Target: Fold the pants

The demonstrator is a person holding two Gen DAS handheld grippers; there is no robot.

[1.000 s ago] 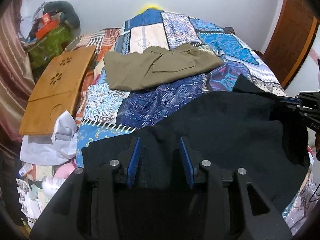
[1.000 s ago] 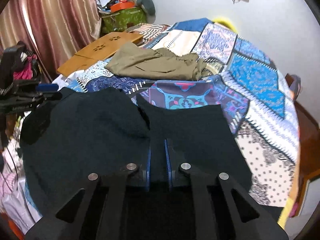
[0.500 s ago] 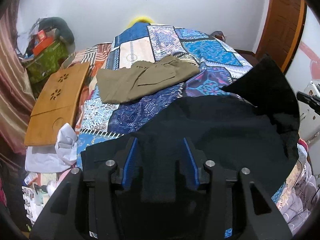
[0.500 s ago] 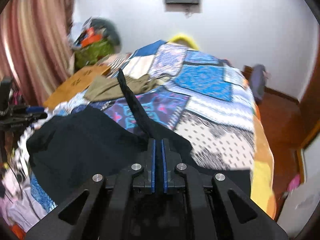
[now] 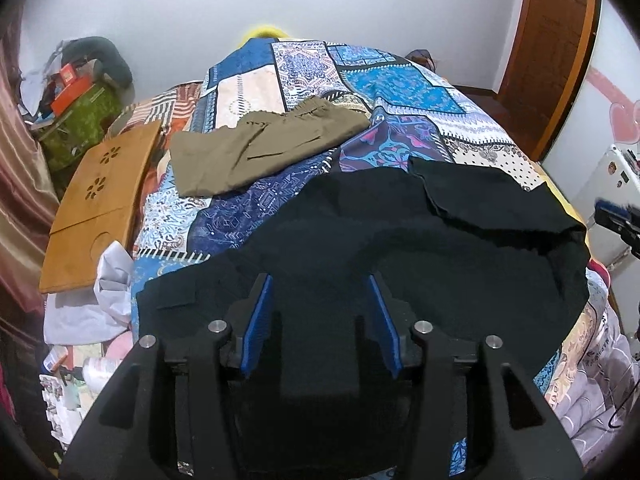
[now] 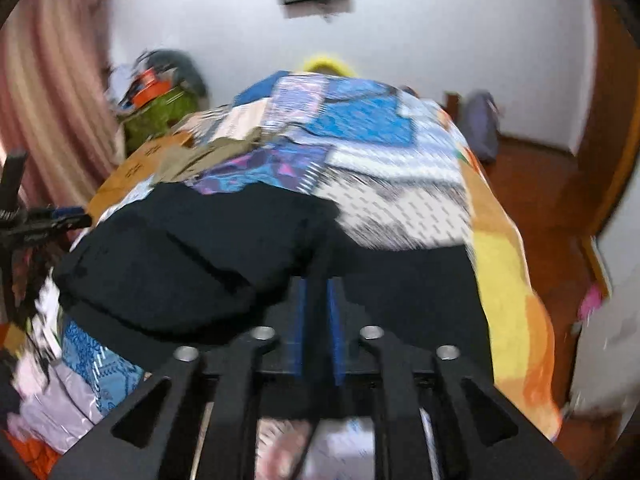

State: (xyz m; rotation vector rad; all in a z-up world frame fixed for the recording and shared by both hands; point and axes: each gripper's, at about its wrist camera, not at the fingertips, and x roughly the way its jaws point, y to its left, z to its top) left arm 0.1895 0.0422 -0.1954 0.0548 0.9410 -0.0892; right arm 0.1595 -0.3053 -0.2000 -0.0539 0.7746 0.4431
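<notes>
**Both grippers parted over black pants at the near end of the bed**

The left gripper (image 5: 320,308) stands about half open, its blue pads (image 5: 260,320) set well apart. Its jaws have just been opening. Black cloth lies under and between them, but the pads do not press on it. The right gripper (image 6: 319,312) shows a narrow gap between its blue pads (image 6: 334,320); its jaws have just been opening too. The right wrist view is blurred, so whether any cloth still sits in that gap I cannot tell; the pads do not look pressed together.

The black pants (image 5: 420,248) lie spread across the near end of the bed, reaching from the near left corner to the right edge. On the far right side a flap of the same cloth is folded back over the rest, its ragged edge running across the fabric. In the right wrist view the pants (image 6: 192,252) fill the near left part of the bed, bunched into soft ridges.

Beyond them the patchwork bedspread (image 5: 400,84), blue, white and purple, runs to the far wall. A pair of olive pants (image 5: 256,148) lies flat on it, left of centre and well apart from the black pair. Left of the bed a wooden board (image 5: 100,204) with flower cut-outs leans along the edge, with white cloth (image 5: 108,284) crumpled at its near end. A brown door (image 5: 556,52) stands at the far right.
</notes>
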